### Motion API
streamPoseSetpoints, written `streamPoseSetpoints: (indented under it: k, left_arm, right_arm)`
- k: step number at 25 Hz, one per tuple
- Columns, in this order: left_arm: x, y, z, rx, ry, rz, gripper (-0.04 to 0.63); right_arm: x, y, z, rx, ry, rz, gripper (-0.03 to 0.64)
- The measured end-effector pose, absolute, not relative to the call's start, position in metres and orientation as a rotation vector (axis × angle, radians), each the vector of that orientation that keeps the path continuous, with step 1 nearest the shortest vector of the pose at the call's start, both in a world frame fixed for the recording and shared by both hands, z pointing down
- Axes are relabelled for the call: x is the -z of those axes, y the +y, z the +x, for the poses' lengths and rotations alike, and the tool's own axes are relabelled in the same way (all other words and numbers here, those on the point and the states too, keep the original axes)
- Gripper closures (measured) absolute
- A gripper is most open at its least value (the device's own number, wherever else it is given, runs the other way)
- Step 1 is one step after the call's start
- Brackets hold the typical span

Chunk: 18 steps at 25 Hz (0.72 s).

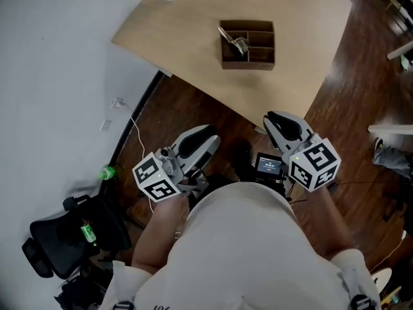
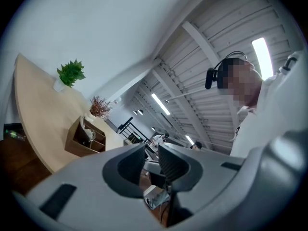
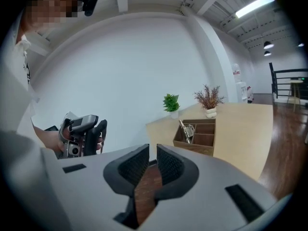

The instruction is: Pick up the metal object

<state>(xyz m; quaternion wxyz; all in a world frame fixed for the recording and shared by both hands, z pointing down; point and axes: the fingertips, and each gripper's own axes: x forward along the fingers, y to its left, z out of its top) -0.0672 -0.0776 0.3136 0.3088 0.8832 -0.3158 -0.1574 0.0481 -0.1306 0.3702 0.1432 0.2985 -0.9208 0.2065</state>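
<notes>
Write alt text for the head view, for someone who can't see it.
Seen from above, a person holds the left hand-held gripper and right hand-held gripper, both empty, short of a light wooden table. On it stands a divided wooden box with a metal object in its left compartment.

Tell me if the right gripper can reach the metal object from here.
Probably not yet: the right gripper is held over the floor, short of the table, while the metal object lies in the open-topped box farther in. Nothing seems to block the way.
</notes>
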Motion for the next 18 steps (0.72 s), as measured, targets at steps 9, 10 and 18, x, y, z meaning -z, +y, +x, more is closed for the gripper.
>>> streamPoseSetpoints:
  k: [9, 10, 18]
  left_arm:
    - [-0.321, -0.110, -0.065, 0.351, -0.883, 2.318, 0.529]
    - [-0.322, -0.114, -0.065, 0.343, -0.879, 2.319, 0.529]
    - [-0.332, -0.148, -0.075, 0.262, -0.820, 2.337, 0.529]
  right_arm:
    - [-0.375, -0.174, 0.049, -0.556, -2.656, 0.855, 0.589]
    - [-0.374, -0.179, 0.049, -0.548, -2.654, 0.864, 0.589]
    - [-0.371, -0.212, 0.039, -0.465, -2.619, 0.957, 0.589]
